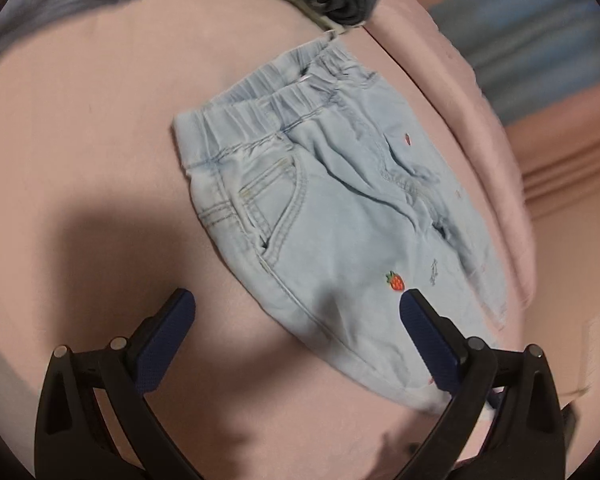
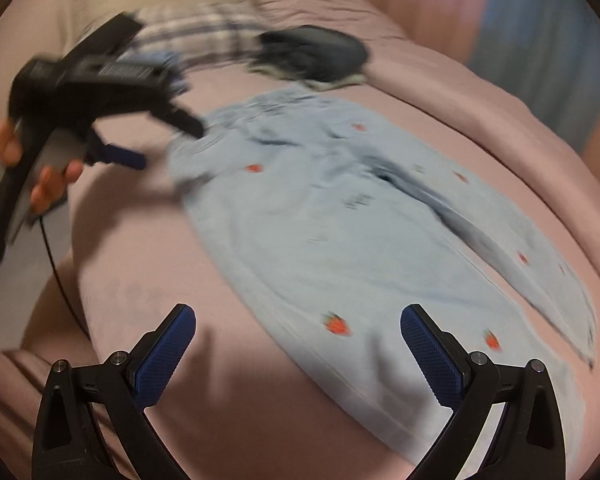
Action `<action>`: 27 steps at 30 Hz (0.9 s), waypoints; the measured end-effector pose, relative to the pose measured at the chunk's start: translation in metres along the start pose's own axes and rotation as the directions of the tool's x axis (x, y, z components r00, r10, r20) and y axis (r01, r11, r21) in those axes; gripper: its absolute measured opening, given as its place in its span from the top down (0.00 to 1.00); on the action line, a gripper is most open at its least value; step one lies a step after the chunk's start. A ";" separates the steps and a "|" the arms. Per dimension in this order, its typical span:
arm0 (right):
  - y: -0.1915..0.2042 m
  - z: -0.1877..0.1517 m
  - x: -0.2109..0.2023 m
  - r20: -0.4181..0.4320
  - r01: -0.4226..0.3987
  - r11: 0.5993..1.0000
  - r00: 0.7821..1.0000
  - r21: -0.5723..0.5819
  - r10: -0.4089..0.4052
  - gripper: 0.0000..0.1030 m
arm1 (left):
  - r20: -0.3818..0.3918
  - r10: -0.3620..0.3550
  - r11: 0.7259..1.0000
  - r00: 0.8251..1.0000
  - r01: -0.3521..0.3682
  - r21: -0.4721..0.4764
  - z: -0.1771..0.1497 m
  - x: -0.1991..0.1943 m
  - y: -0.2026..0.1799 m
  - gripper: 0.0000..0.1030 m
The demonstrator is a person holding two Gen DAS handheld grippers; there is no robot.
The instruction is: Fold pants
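So here's where we are: over on the left, our left claw point(image 1: 298, 300) is spread wide apart and holding nothing, hanging low over the waist end of the pants point(image 1: 332, 216), with one blue pad above the bare pink bed sheet point(image 1: 92, 128) and the other above the denim near a little strawberry patch point(image 1: 396, 281). In the right wrist view we can also see that claw from outside, a hand point(image 2: 40, 164) wrapped around its grip, pointing at the elastic waistband point(image 1: 260, 108). Moving right, the pants lie pretty much flat across the bed, light blue with strawberries, legs running off toward the right side and one leg partly lapped over the other, though blur makes it hard to say how neatly. Our right claw point(image 2: 298, 314) is also wide apart and empty, hovering over the leg end. A dark bundle of clothes point(image 2: 316, 54) sits just past the waistband. Our read is that the actual folding hasn't really started: the pants are laid out, nothing's gripped, and all the folds are still ahead of us.
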State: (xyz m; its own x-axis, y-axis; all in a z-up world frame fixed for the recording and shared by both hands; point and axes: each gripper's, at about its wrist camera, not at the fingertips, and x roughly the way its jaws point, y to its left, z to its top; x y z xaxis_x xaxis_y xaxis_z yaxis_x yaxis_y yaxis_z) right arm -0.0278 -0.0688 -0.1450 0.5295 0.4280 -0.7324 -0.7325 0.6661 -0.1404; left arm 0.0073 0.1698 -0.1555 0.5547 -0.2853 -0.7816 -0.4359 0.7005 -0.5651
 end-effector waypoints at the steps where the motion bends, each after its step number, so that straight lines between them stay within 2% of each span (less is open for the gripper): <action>1: 0.005 0.000 0.007 0.001 0.017 0.999 1.000 -0.045 -0.017 0.06 | 0.018 -0.027 0.999 0.999 0.028 -0.019 0.004 0.004 0.003 0.02; 4: 0.015 -0.002 0.025 -0.009 0.061 0.989 0.998 -0.138 -0.062 0.21 | 0.068 -0.057 0.997 0.996 0.060 -0.045 0.015 0.004 -0.002 0.05; 6: 0.016 0.002 0.041 -0.015 0.089 0.982 0.996 -0.169 -0.093 0.31 | 0.077 -0.057 0.997 0.995 0.061 -0.048 0.024 0.010 -0.001 0.23; 7: 0.015 0.001 0.041 -0.001 0.093 0.981 0.996 -0.171 -0.094 0.32 | 0.077 -0.050 0.997 0.996 0.054 -0.058 0.028 0.013 0.002 0.40; 8: 0.020 0.002 0.039 0.012 0.101 0.980 0.995 -0.169 -0.100 0.37 | 0.075 -0.036 0.997 0.997 0.041 -0.071 0.031 0.012 0.003 0.62; 9: 0.019 0.004 0.041 0.013 0.105 0.980 0.994 -0.168 -0.104 0.51 | 0.072 -0.020 0.997 0.997 0.026 -0.076 0.033 0.011 0.005 0.75; 10: 0.018 0.006 0.040 0.006 0.093 0.982 0.996 -0.164 -0.093 0.59 | 0.069 -0.017 0.997 0.998 0.022 -0.080 0.036 0.011 0.010 0.81; 11: 0.019 0.010 0.042 0.000 0.077 0.985 0.997 -0.154 -0.078 0.76 | 0.075 -0.033 0.995 0.997 0.039 -0.088 0.036 0.008 0.012 0.83; 12: 0.019 0.011 0.039 -0.004 0.061 0.988 0.998 -0.143 -0.062 0.84 | 0.094 -0.037 0.996 0.995 0.044 -0.076 0.035 0.004 0.013 0.84; 16: 0.028 0.023 0.040 -0.005 0.035 0.988 0.999 -0.150 -0.036 0.89 | 0.187 -0.024 1.000 0.982 0.021 0.019 0.030 -0.021 0.008 0.85; 19: 0.035 0.017 0.052 -0.055 0.004 0.989 0.998 -0.147 -0.013 0.89 | 0.147 0.056 0.997 0.988 -0.063 0.044 0.029 -0.014 0.012 0.84; 22: 0.032 0.012 0.055 -0.060 0.000 0.995 0.998 -0.103 -0.006 0.89 | 0.098 0.119 0.991 0.988 -0.124 0.043 0.027 -0.007 0.019 0.72; 24: 0.022 0.014 0.047 -0.079 -0.031 0.998 0.996 -0.046 0.027 0.79 | 0.093 0.140 0.988 0.986 -0.145 0.055 0.027 -0.014 0.018 0.65; 26: 0.006 0.014 0.028 -0.058 -0.088 0.996 0.994 0.025 0.089 0.71 | 0.145 0.206 0.967 0.968 -0.224 0.117 0.029 -0.031 0.008 0.55; 27: -0.004 0.016 0.020 -0.035 -0.099 0.994 0.994 0.054 0.101 0.64 | 0.174 0.216 0.960 0.961 -0.241 0.141 0.029 -0.037 0.004 0.52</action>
State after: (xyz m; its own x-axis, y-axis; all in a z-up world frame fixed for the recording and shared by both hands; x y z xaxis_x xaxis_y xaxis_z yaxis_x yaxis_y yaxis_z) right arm -0.0075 -0.0536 -0.1484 0.4375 0.4718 -0.7655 -0.7572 0.6524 -0.0307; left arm 0.0054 0.2017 -0.1209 0.5625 -0.0089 -0.8267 -0.4526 0.8335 -0.3169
